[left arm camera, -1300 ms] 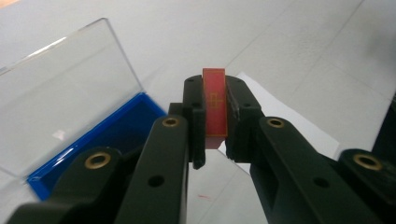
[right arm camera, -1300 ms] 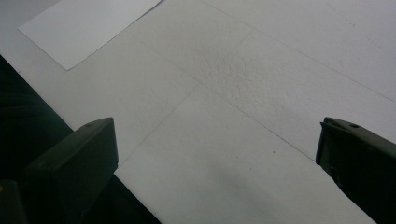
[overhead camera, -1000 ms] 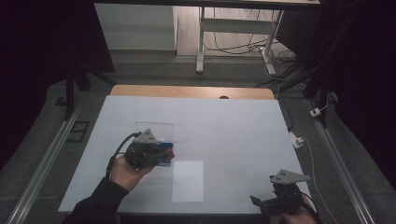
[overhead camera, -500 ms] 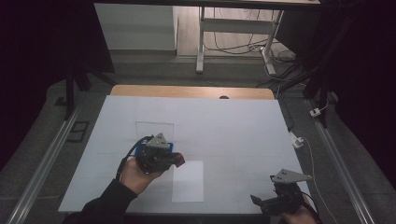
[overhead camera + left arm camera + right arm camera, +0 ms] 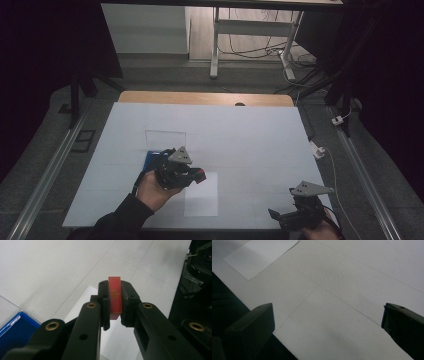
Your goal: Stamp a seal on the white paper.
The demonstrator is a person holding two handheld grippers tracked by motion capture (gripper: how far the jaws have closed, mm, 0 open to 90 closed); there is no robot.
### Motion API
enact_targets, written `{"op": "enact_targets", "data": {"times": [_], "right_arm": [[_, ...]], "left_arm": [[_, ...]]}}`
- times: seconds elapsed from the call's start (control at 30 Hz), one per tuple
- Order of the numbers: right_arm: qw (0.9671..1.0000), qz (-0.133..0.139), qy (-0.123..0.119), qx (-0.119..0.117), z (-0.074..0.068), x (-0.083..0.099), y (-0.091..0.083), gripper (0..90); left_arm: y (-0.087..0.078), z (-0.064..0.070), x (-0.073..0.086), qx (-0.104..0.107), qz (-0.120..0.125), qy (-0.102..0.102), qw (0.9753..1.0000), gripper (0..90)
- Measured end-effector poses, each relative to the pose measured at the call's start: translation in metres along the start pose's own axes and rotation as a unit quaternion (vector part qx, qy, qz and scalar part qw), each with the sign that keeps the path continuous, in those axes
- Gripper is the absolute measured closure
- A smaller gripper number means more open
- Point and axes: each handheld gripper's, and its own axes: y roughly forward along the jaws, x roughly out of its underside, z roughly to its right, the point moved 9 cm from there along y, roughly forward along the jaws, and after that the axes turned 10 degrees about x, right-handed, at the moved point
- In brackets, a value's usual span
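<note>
The left gripper [image 5: 115, 301] is clamped on a small red card [image 5: 114, 297] at the centre of the left gripper view; thin gold markings on the card's face are too small to read. In the high view it hangs just left of centre, above a white sheet [image 5: 202, 200]. A blue box [image 5: 151, 158] lies behind it, contents hidden. The right gripper [image 5: 328, 322], jaws wide apart, holds nothing.

I see my left gripper [image 5: 196, 176] over the table's [image 5: 250, 135] front-left part, a small card [image 5: 114, 297] between its jaws. A box [image 5: 149, 159] lies just behind it, a paper sheet [image 5: 202, 200] beneath and before it. My right gripper [image 5: 277, 216] sits at the front-right corner.
</note>
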Motion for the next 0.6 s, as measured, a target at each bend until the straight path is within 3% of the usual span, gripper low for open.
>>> {"op": "enact_targets", "data": {"times": [0.27, 0.6], "right_arm": [[1.0000, 0.000, 0.002, -0.001, 0.000, 0.000, 0.000, 0.0], [1.0000, -0.003, -0.006, 0.000, 0.000, 0.001, 0.001, 0.0]], "left_arm": [[0.011, -0.006, 0.010, -0.020, -0.029, 0.009, 0.9993, 79.8], [0.036, -0.006, 0.022, -0.017, -0.062, 0.016, 0.9978, 79.9]]}}
